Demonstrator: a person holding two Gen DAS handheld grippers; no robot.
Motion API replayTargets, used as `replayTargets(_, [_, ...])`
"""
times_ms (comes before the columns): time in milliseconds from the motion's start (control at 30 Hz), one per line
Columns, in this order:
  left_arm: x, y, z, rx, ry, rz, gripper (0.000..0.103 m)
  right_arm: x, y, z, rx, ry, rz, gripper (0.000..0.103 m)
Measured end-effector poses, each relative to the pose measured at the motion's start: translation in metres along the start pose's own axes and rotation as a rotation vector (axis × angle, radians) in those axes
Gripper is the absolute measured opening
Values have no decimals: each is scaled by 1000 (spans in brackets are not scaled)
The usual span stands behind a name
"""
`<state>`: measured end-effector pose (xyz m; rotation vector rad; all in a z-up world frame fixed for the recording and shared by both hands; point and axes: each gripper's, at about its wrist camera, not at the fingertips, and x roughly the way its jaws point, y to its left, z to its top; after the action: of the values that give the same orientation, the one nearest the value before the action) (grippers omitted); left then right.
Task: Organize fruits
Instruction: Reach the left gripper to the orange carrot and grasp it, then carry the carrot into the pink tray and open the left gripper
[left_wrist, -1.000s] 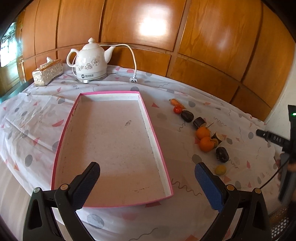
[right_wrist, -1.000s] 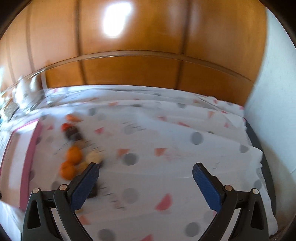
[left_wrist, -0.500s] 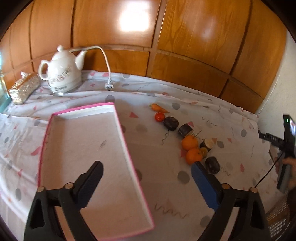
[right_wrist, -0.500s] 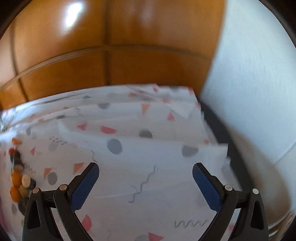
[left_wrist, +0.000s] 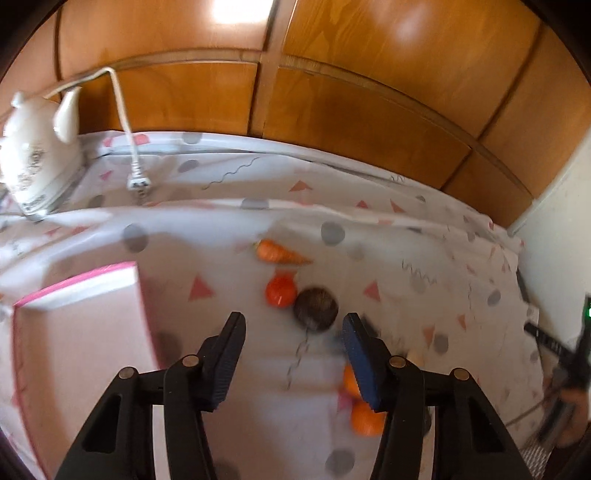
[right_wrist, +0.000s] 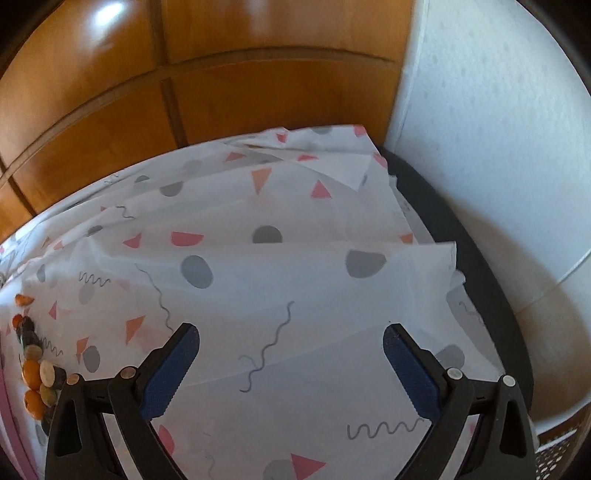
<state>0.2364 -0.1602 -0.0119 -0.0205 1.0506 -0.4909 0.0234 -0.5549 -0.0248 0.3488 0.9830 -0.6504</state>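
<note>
In the left wrist view a row of fruits lies on the patterned cloth: a carrot (left_wrist: 277, 252), a red tomato (left_wrist: 280, 291), a dark round fruit (left_wrist: 316, 308) and two oranges (left_wrist: 364, 419) partly hidden behind the right finger. My left gripper (left_wrist: 293, 328) is open and empty, just short of the dark fruit. The pink-rimmed tray (left_wrist: 77, 279) lies to the left. My right gripper (right_wrist: 291, 341) is open and empty over bare cloth; the fruit row (right_wrist: 33, 369) shows at its far left edge.
A white kettle (left_wrist: 35, 155) with its cord and plug (left_wrist: 138, 181) stands at the back left. Wooden panels (left_wrist: 332, 92) close the back. A white wall (right_wrist: 498, 147) and the table's dark edge (right_wrist: 461, 236) lie to the right.
My left gripper has swung right and forward from the tray toward the fruit row, and its jaws have narrowed. My right gripper has turned right, away from the fruits.
</note>
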Motion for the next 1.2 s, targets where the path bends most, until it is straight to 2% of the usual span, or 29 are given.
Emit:
replayTargets(100, [24,0,18,-22,26,15,50,2,-9,2,37,10,-13,101])
replayTargets(300, [55,14,36,-105,47,32,48,2,-37,5,166,16,-19,101])
replayTargets(467, [74,15,47,-116,55,44,47,-2,-59,4,277,2,-35,100])
replayTargets(533, [81,14,50,-125,59,43,46,-5,-69,3,328,-16,-45,97])
replayTargets(700, [98,13,53,-136,82,57,41,-9,-90,-1,436,-37,-51,93])
replayTargets(733, [100,13,53,-133,82,60,33,-9,-92,-1,447,-40,-56,93])
replayTargets(767, [102,13,52,-131,86,62,30,-10,-95,-1,461,-44,-55,93])
replayTargets(900, [102,13,49,-125,66,55,29,-7,-95,0,455,-30,-42,93])
replayTargets(1000, [95,19,48,-162,55,13,23,-6,-93,1,437,-27,-45,93])
replayTargets(1133, [75,21,49,-159,18,-10,23,-5,-94,0,442,-24,-45,93])
replayTargets(1200, [72,25,50,-165,30,-34,23,-5,-94,0,443,-19,-38,93])
